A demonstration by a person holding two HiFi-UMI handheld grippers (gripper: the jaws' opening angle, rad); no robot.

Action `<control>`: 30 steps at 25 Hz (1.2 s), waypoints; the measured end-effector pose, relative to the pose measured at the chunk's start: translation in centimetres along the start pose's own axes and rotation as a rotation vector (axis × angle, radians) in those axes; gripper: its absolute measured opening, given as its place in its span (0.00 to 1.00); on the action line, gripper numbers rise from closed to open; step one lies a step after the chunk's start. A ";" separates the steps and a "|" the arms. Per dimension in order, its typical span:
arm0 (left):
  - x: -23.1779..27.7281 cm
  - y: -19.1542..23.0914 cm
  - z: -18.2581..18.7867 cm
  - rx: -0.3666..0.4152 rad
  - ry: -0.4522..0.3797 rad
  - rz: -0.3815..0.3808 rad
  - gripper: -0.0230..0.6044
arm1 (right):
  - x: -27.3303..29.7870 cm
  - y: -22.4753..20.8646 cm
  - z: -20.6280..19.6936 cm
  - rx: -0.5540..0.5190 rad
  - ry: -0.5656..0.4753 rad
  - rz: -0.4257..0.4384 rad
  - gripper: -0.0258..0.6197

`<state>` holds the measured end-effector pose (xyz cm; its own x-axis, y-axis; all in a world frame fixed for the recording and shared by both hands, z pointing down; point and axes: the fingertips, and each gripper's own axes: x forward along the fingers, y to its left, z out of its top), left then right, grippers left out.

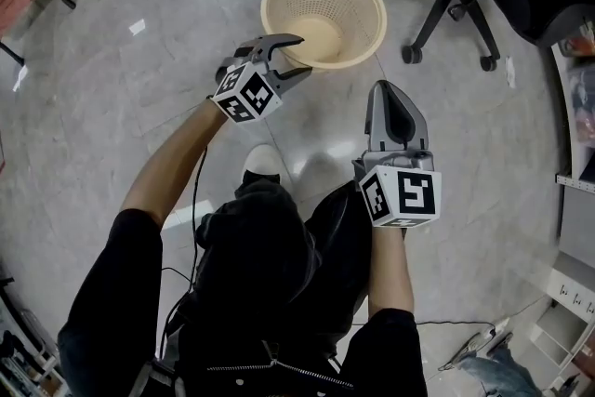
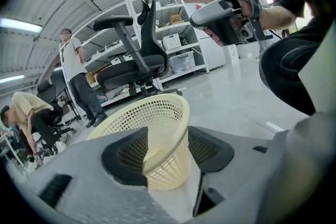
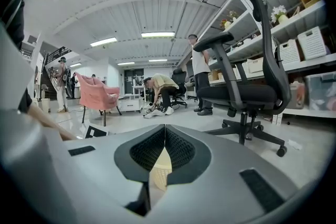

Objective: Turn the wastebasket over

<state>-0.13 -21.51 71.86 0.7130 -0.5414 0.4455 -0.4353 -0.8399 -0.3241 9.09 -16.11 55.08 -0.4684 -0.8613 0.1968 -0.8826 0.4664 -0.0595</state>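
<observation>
Holding our left gripper (image 1: 302,54) part open astride the near rim of the upright wastebasket (image 1: 358,9) on the floor (image 1: 139,79), not yet pinching, we are lining up the grasp. Our right gripper (image 1: 385,90) is idling shut, empty. Clamping, then tipping, is likely coming next.

A glossy grey floor (image 1: 112,107) reflects the strip lights (image 3: 157,34) of a ribbed white ceiling (image 3: 157,2). A black office chair (image 3: 247,92) stands near white shelves (image 3: 302,34) holding boxes — farther off, a pink armchair (image 3: 97,94) and several people (image 3: 160,89).
</observation>
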 end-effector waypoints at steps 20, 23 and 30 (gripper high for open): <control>1.4 -0.4 0.5 0.239 0.060 0.018 0.22 | 0.3 -1.0 -1.4 0.030 0.012 -0.015 0.06; 1.3 -0.4 0.6 0.222 0.050 0.022 0.21 | 0.3 -0.8 -1.4 0.030 0.014 -0.015 0.06; -0.4 1.4 1.2 0.050 -0.029 0.079 0.19 | 0.3 -1.0 -1.9 0.030 0.027 -0.017 0.06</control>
<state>-0.38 -22.45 70.27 0.6933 -0.6038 0.3933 -0.4631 -0.7915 -0.3987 9.88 -16.43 57.07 -0.4524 -0.8632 0.2242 -0.8914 0.4452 -0.0847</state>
